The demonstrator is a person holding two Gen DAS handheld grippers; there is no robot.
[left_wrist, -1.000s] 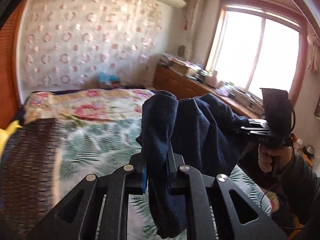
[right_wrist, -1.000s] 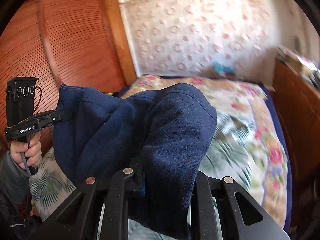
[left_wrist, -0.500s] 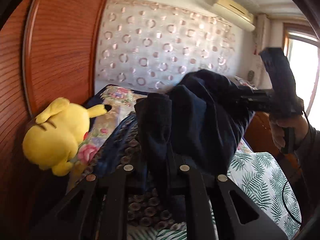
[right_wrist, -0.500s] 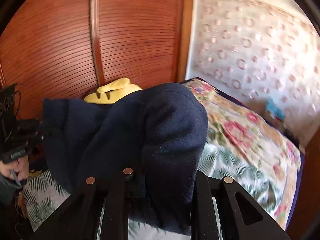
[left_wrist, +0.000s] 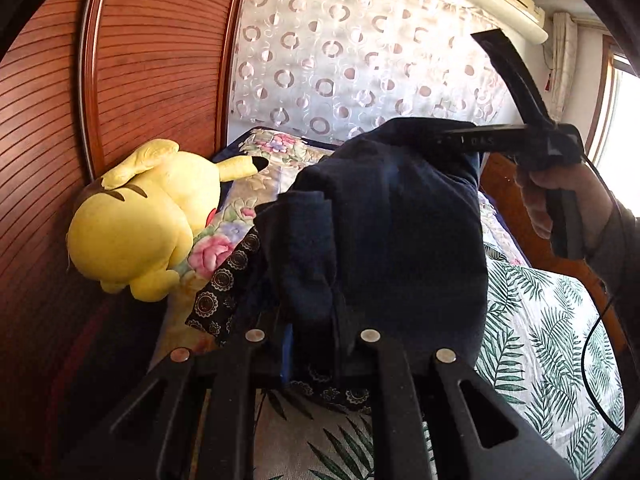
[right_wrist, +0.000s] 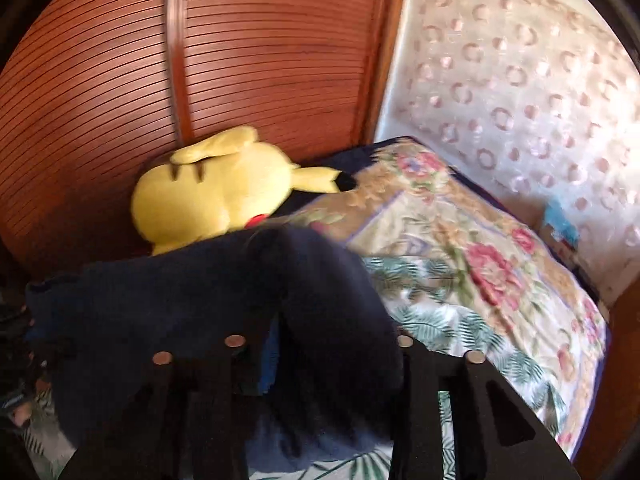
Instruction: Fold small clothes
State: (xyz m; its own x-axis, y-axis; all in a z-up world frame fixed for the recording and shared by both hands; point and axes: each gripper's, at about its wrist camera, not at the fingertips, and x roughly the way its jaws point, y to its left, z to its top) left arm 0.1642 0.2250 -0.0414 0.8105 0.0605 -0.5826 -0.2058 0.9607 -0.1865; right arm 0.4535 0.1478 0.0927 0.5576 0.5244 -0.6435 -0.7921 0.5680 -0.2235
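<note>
Both grippers are pinching the same navy knit garment (left_wrist: 400, 220) and holding it up off the bed (left_wrist: 560, 340). The left gripper (left_wrist: 310, 354) is clamping a bunched edge of the fabric between its fingers, the cloth rising just ahead of them and spilling down on either side. The right gripper (right_wrist: 316, 350) is likewise biting into a thick fold, which is draping over its fingertips and hiding most of the contact. In the left wrist view the right gripper is hanging ahead and to the right of the left one, its fingers buried in the far edge of the garment.

Judging by this, the step in hand is carrying or spreading the garment in the air, with no fold laid yet; the cloth is sagging between the two grips rather than being stretched flat. The next move probably calls for drawing the grippers apart until the edge between them is taut, then lowering the garment onto the leaf-print sheet (right_wrist: 424, 320) below and ahead. A yellow Pikachu plush (left_wrist: 144, 220) is lying ahead and to the left of the left gripper, against the wooden slatted panel (right_wrist: 240, 60), and a dark patterned cloth (left_wrist: 224, 284) is sitting just beneath the hanging fabric, so the landing spot wants to be kept to the right of both.
</note>
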